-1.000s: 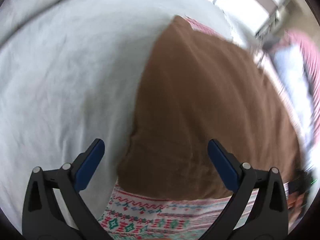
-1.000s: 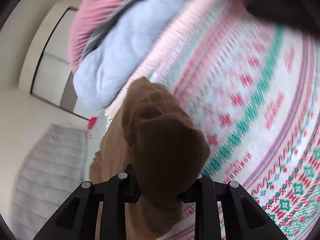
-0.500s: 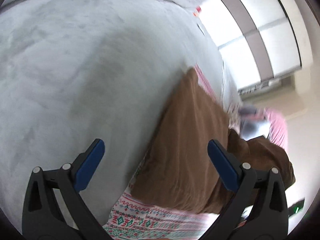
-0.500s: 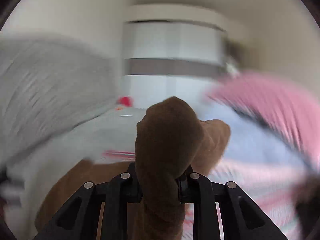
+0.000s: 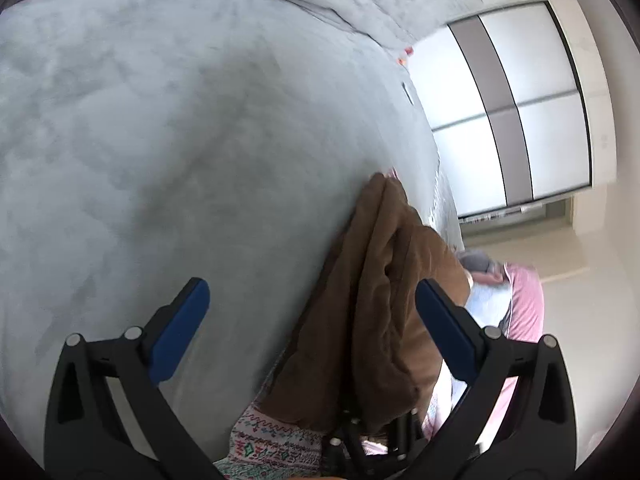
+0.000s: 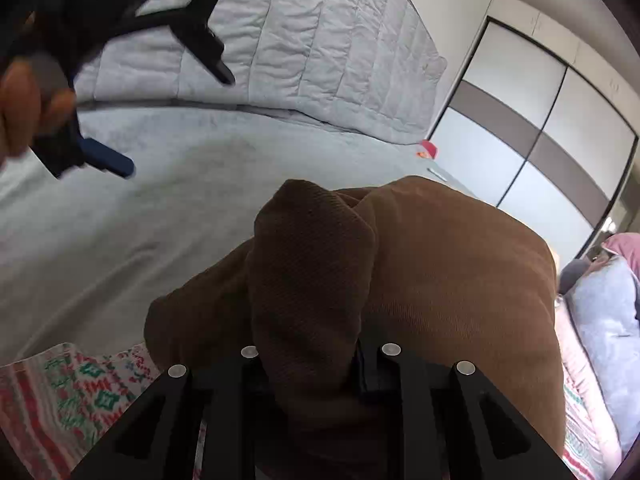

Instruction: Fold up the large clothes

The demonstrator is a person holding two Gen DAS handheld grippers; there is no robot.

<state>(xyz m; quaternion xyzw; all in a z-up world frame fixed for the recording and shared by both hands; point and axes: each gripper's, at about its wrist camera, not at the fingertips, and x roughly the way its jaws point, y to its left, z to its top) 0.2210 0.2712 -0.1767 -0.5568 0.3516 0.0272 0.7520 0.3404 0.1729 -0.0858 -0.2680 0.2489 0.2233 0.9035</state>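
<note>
Brown cloth (image 6: 312, 280) was bunched up between the jaws of our right gripper (image 6: 316, 364), and the jaws were squeezed tight on it. It was a big, soft, brown piece of clothing. Most of it lay on the grey bed (image 5: 168, 140), on top of a blanket with red and green patterns (image 6: 80, 384). One end was lifted up in our grip.

Our left gripper (image 5: 308, 308) had its blue pads (image 5: 180, 332) far apart. Nothing was between them. It hung over the bed, just beside the brown cloth.

We think the folding had only begun. One part of the brown cloth looked doubled over itself, but it was lumpy, not flat. We would guess that the held end needed to be laid down and smoothed, and maybe folded again. More clothes, a pink one (image 5: 528, 300) and a pale blue one (image 6: 604, 320), sat in a heap near the edge of the bed. Those looked not yet folded.

From the right wrist we saw the left gripper up in the corner, with a hand (image 6: 24, 104) around it. We also saw the puffy grey quilt (image 6: 312, 40) at the back. The left wrist view showed neither well. From the left wrist we saw the brown cloth from the side, as a tall ridge with folds. It also showed the right gripper's black frame under the cloth, low in the picture.
</note>
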